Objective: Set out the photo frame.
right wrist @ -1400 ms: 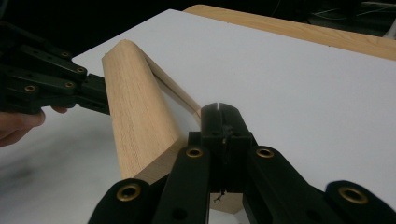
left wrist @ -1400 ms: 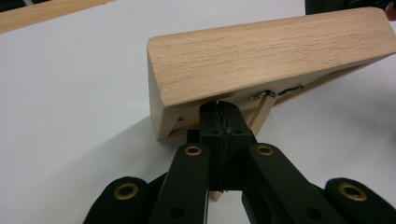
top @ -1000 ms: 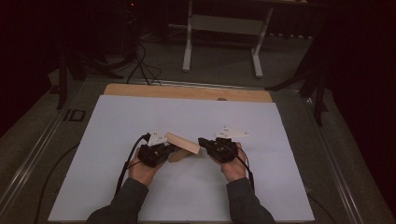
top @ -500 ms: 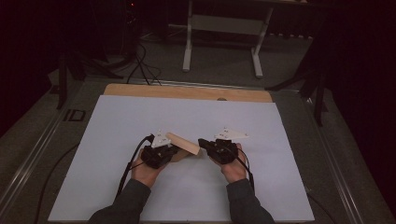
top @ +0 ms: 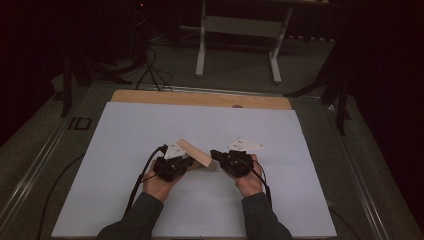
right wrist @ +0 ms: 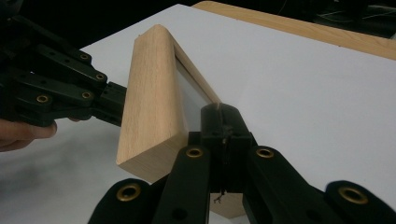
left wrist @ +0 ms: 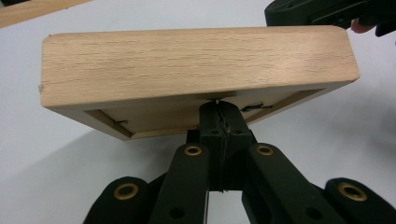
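Observation:
A light wooden frame (top: 196,154) stands tilted above the white sheet between my two grippers, its back recess facing the left one. In the left gripper view the frame (left wrist: 196,65) fills the upper half, and my left gripper (left wrist: 219,105) is shut, its tips tucked against the frame's inner lip. My right gripper (right wrist: 219,109) is also shut, its tips touching the inner edge of the frame (right wrist: 149,102) beside a pale panel. From above, the left gripper (top: 192,161) and the right gripper (top: 214,154) meet the frame from opposite sides. Whether either pinches anything thin, I cannot tell.
A white sheet (top: 150,125) covers the table, with a strip of wooden board (top: 200,98) showing along its far edge. Metal rails (top: 45,150) border the table. Beyond it are the legs of a stand (top: 202,50) and cables on a dark floor.

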A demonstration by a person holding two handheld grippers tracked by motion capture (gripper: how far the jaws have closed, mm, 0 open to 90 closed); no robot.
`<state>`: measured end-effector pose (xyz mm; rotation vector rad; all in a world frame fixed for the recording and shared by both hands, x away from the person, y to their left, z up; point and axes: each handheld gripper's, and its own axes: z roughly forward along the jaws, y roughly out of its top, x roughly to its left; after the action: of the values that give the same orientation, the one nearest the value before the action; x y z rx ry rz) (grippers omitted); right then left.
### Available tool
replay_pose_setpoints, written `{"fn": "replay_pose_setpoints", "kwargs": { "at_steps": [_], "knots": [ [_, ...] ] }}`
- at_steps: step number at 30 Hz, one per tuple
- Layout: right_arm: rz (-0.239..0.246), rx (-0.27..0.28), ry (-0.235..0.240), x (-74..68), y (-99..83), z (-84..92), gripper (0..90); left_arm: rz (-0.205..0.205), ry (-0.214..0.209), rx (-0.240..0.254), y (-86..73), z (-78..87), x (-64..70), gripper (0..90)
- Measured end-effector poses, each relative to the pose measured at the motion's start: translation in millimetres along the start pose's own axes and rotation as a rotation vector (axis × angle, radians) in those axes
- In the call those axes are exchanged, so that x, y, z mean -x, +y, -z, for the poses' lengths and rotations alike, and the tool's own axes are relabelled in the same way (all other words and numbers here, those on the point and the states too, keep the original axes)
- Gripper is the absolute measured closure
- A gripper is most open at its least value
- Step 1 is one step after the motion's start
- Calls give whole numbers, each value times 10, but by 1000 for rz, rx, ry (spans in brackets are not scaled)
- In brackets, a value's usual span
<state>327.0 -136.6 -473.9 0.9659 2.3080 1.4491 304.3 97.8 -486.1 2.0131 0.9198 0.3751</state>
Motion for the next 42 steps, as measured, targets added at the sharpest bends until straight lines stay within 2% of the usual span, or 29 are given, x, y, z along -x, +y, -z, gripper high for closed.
{"fn": "replay_pose_setpoints", "kwargs": {
  "at_steps": [21,42],
  "knots": [
    [13,-8,11,-55,-4,5,897,-12,2,-10,3,-16,45,895],
    [57,-21,42,-187,3,-21,897,2,12,1,-14,-3,42,896]
  ]
}}
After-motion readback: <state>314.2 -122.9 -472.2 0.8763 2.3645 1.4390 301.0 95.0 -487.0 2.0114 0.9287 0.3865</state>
